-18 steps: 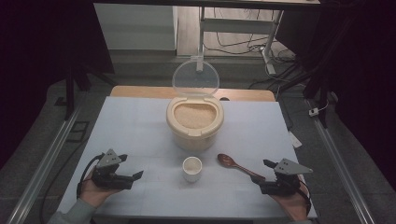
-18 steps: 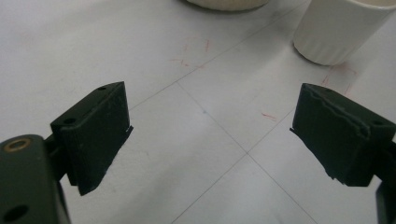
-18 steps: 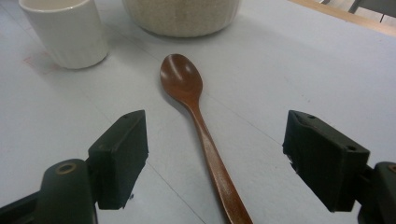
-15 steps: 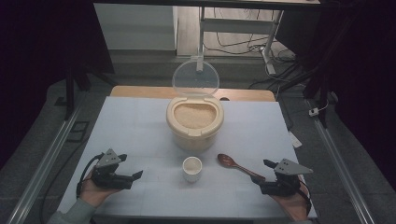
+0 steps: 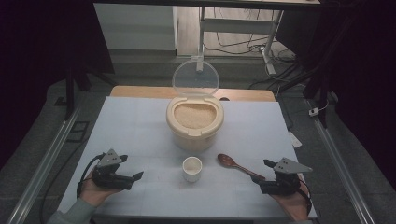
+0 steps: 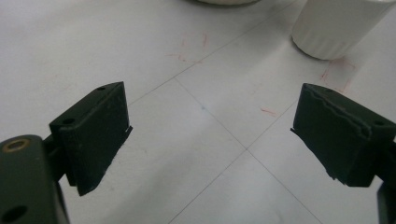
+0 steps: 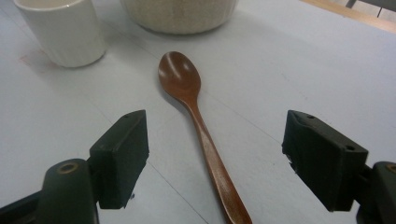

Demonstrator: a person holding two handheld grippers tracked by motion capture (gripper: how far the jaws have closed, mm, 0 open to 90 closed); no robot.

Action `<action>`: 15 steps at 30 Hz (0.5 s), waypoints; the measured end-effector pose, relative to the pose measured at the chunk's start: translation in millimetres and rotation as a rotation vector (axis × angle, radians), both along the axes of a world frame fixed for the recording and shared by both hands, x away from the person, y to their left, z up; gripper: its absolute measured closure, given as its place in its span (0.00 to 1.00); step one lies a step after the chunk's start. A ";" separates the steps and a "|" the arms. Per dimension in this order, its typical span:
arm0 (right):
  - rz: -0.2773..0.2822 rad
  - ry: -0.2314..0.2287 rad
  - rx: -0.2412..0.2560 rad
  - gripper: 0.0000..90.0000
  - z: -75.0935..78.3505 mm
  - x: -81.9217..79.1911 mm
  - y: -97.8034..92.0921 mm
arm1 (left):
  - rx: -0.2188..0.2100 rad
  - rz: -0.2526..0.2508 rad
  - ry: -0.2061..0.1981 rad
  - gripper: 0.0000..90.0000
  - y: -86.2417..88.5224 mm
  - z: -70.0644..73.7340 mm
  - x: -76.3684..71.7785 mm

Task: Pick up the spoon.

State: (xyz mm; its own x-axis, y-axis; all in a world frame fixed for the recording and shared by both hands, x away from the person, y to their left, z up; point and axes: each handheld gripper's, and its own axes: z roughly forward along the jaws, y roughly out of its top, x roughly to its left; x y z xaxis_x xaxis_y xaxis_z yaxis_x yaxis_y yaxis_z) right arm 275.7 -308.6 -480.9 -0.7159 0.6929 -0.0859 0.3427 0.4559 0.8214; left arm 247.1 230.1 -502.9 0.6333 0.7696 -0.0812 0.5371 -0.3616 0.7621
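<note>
A cream rice container (image 5: 194, 121) full of grains stands mid-table with its clear lid (image 5: 195, 78) tipped up behind it. In front of it is a small white cup (image 5: 192, 168) (image 7: 63, 30) (image 6: 334, 25). A brown wooden spoon (image 5: 236, 164) (image 7: 198, 116) lies right of the cup, bowl toward the container. My right gripper (image 5: 266, 176) (image 7: 219, 156) is open, and the spoon's handle lies between its jaws, untouched. My left gripper (image 5: 133, 179) (image 6: 210, 135) rests open at the front left over bare table, with nothing between its jaws.
The white table (image 5: 126, 126) has faint grid lines and a few red marks. A wooden strip (image 5: 140, 91) runs along its far edge. Metal rails (image 5: 42, 163) flank both sides. Cables (image 5: 238, 46) lie on the floor behind.
</note>
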 end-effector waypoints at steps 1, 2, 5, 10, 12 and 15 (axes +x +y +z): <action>-0.002 0.003 -0.004 0.26 1.5 0.2 0.6 | -0.002 0.001 0.003 0.12 0.0 0.0 0.6; -0.002 0.003 -0.004 0.26 1.5 0.2 0.6 | -0.002 0.001 0.003 0.12 0.0 0.0 0.6; 0.007 0.014 -0.028 0.26 10.2 2.0 4.1 | -0.003 -0.003 0.004 0.12 -0.2 0.2 1.2; 0.033 0.051 -0.066 0.27 20.9 8.8 9.9 | -0.004 -0.006 0.009 0.12 0.1 0.1 2.1; 0.039 0.061 -0.074 0.27 22.5 10.7 11.2 | -0.005 -0.006 0.008 0.12 0.2 0.5 1.8; 0.049 0.092 -0.124 0.27 27.9 16.9 17.1 | -0.004 -0.008 0.010 0.12 -0.2 0.2 1.7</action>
State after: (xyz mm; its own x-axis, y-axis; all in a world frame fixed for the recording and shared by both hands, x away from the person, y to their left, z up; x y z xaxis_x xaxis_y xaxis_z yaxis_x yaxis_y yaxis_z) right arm 292.6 -291.5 -453.0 -0.7574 0.6451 -0.1008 0.3887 0.5696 0.7242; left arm 248.8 229.9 -502.7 0.6385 0.7643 -0.0907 0.5417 -0.3626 0.7583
